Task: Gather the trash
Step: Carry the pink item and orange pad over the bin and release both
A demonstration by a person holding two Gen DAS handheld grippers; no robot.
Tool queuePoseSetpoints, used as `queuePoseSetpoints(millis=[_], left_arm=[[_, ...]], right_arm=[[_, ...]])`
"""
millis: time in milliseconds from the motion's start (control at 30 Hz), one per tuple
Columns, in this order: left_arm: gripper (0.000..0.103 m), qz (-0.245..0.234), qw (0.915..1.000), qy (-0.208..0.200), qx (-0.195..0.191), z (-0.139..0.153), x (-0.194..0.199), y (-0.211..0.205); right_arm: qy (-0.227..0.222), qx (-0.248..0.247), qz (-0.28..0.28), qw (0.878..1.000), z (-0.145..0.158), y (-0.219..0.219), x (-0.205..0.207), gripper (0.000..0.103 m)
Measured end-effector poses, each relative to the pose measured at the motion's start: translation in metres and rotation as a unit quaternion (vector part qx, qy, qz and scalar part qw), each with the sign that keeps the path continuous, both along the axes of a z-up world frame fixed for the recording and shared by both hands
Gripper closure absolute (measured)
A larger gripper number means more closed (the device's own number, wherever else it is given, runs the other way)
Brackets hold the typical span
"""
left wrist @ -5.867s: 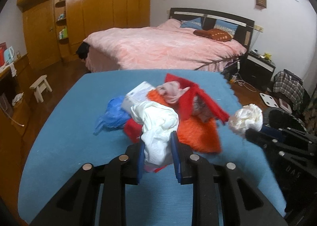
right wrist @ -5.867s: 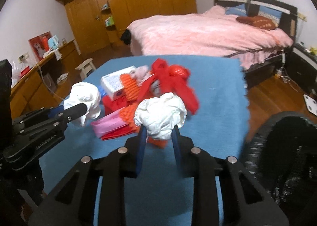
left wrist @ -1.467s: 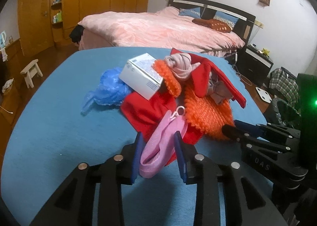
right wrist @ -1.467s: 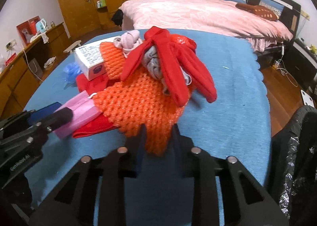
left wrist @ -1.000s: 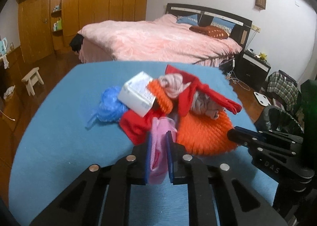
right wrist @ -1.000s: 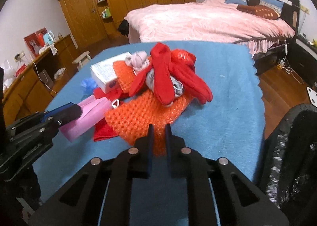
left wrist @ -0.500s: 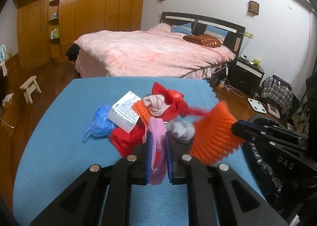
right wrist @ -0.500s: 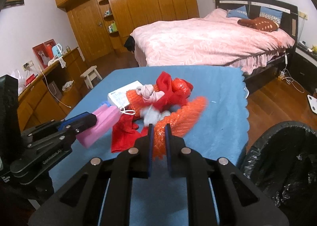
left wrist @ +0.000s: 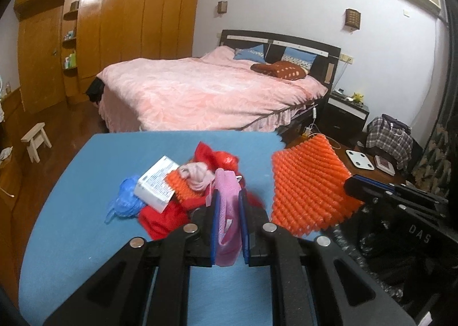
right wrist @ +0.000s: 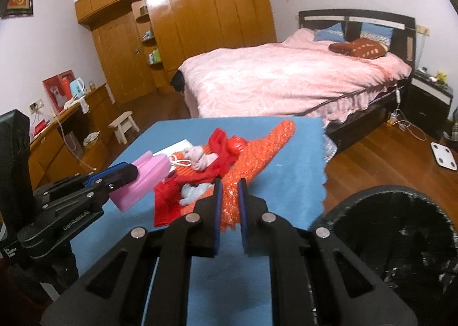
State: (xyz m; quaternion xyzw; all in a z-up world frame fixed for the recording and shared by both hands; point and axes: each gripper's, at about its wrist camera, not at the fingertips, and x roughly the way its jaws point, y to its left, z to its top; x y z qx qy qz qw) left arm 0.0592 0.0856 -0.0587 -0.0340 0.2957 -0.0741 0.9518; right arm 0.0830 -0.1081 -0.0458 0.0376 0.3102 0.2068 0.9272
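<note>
**Orange mesh and pink pouch both lifted off the blue cloth**

Blue cloth (left wrist: 71,211) covers the table we work over; its near and left stretches lie bare, and its scalloped right edge gives way to wooden floor. Just past that edge, at our lower right, gapes the black trash bag (right wrist: 400,240). Our left gripper (left wrist: 228,197) is clenched on the pink pouch (left wrist: 227,211), which stands up between the blue pads. Our right gripper (right wrist: 228,185) is clamped on the orange mesh sheet (right wrist: 252,160), which hangs raised over the cloth's right edge. The remaining pile sits toward the cloth's far middle: a white box (left wrist: 157,183), a blue plastic bag (left wrist: 124,203), red fabric (left wrist: 163,217) and a pale pink rag (left wrist: 196,173). Beyond it stand a pink bed (left wrist: 200,94) and a wooden wardrobe (left wrist: 114,34)
</note>
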Motion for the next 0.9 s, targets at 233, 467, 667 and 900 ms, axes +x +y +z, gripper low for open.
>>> queuePoseSetpoints(millis=[233,467,667,900], left_arm=[[0.090,-0.033,0.9993,-0.014,-0.005,0.012,0.001,-0.033],[0.090,-0.077,0.9969,-0.014,-0.012,0.012,0.004,-0.075],[0.090,-0.122,0.9922,-0.014,-0.019,0.010,0.006,-0.119],[0.090,-0.175,0.9843,-0.003,-0.028,0.002,0.008,-0.168]], right_arm=[[-0.013,-0.003,-0.041,0.999,0.008,-0.040,-0.012,0.092],[-0.017,-0.015,-0.088,0.996,0.009,-0.085,-0.027,0.092],[-0.014,-0.026,-0.132,0.991,0.005,-0.125,-0.043,0.092],[-0.003,-0.037,-0.177,0.984,-0.005,-0.167,-0.058,0.092]])
